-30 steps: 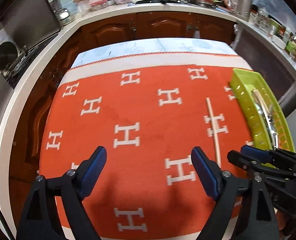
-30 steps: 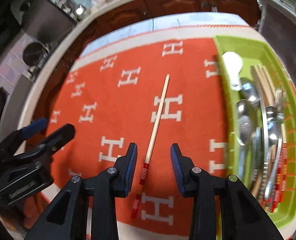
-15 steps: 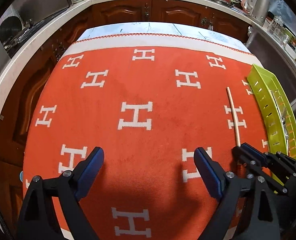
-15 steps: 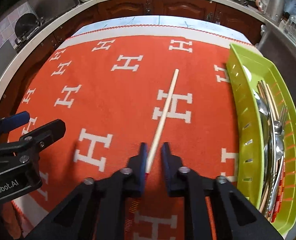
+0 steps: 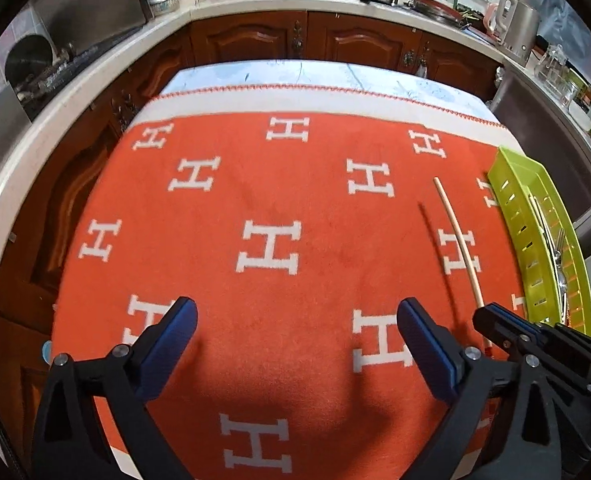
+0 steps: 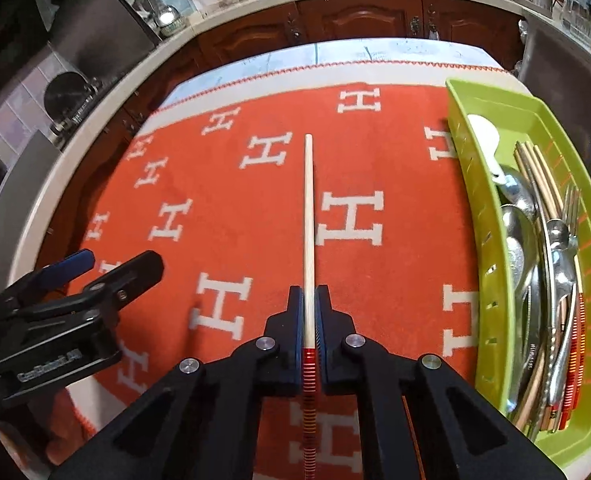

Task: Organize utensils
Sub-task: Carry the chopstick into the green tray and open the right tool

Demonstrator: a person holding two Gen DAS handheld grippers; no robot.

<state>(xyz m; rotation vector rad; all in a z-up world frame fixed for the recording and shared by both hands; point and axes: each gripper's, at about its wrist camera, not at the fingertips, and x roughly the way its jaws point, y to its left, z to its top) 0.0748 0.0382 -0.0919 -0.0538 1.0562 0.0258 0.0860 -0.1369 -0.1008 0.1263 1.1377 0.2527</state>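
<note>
A pale wooden chopstick with a red-striped handle end points away from me over the orange cloth. My right gripper is shut on it near the striped part. In the left wrist view the chopstick casts a separate shadow, so its far end hangs above the cloth. The right gripper shows there at the lower right. My left gripper hovers over the cloth with its jaws opening wide and nothing between them. It sits left of the chopstick.
A lime-green slotted tray lies along the table's right side, holding several spoons, forks and striped chopsticks. The orange cloth with white H marks covers the table. Wooden cabinets and a cluttered counter ring the far side.
My right gripper closed on the chopstick's handle end and raised it off the cloth. The left gripper's jaws spread a little wider and stayed in place.
</note>
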